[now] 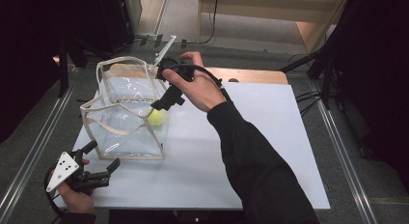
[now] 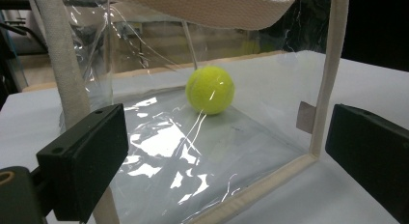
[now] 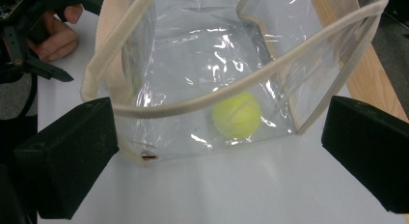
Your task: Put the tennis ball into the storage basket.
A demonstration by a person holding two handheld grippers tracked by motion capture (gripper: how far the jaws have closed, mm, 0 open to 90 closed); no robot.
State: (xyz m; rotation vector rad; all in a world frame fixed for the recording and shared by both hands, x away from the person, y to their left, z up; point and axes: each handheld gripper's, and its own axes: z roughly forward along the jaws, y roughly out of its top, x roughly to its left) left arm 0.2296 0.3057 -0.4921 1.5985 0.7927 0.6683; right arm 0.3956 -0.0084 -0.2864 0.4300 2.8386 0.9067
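A clear plastic tote bag (image 1: 126, 91) with beige trim and straps stands upright on the left part of the white table (image 1: 260, 147). A yellow tennis ball (image 1: 157, 117) lies inside it on the bottom, near the right wall. My right gripper (image 1: 162, 84) hovers at the bag's right rim, open, looking down at the ball (image 3: 237, 115) with nothing between its jaws (image 3: 217, 161). My left gripper (image 1: 103, 155) rests near the table's front left corner, open, facing the bag's near corner (image 2: 270, 183); the ball (image 2: 211, 89) sits beyond the plastic wall.
A wooden board (image 1: 251, 75) runs along the table's far edge. A white rod (image 1: 164, 49) sticks up behind the bag. Metal floor rails (image 1: 34, 151) flank the table, and black stands (image 1: 328, 64) rise at the far right.
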